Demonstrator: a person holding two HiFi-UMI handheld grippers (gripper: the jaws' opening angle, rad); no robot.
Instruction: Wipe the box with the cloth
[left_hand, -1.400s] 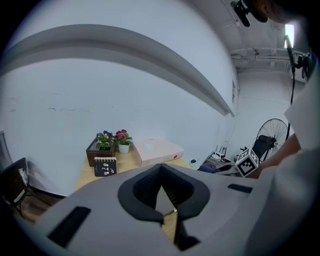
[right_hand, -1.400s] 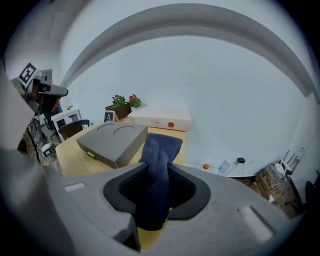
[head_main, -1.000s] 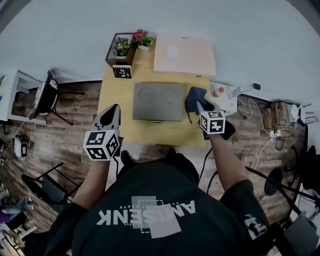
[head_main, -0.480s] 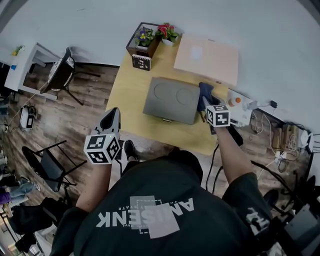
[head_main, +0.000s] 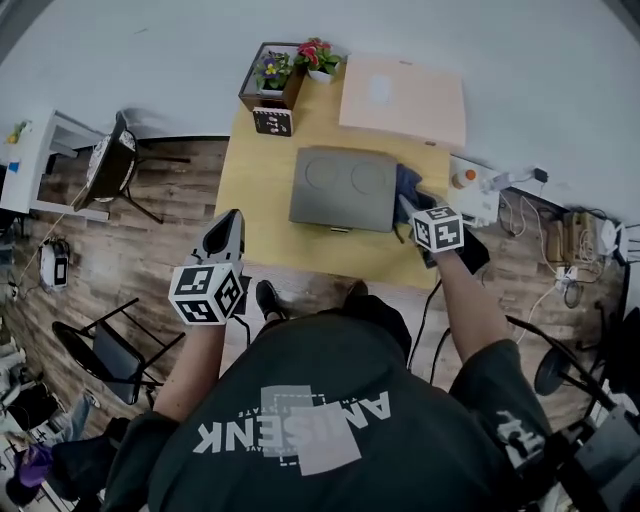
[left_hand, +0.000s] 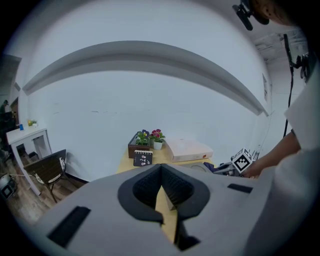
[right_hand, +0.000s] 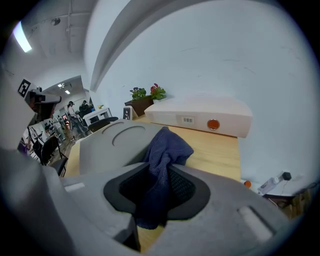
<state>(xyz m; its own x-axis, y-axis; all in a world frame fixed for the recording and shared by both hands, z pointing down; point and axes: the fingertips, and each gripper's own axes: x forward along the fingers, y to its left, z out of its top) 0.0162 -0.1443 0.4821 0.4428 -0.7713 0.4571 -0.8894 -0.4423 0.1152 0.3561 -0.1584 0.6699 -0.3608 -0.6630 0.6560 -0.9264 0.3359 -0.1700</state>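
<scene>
- Gripping the dark blue cloth (right_hand: 165, 147), the right claw (right_hand: 159, 172) holds it at the grey box's (head_main: 340, 188) right edge on the tabletop (head_main: 262, 215).
- Left claw (left_hand: 161, 167) is closed and empty, off the tabletop's near-left corner.

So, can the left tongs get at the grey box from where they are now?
Probably yes. The left tongs hang shut and empty by the front left corner of the table, and only bare wood lies between them and the grey box.

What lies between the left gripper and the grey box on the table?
Only bare yellow tabletop; the head view shows nothing else between the left gripper and the grey box.
</scene>
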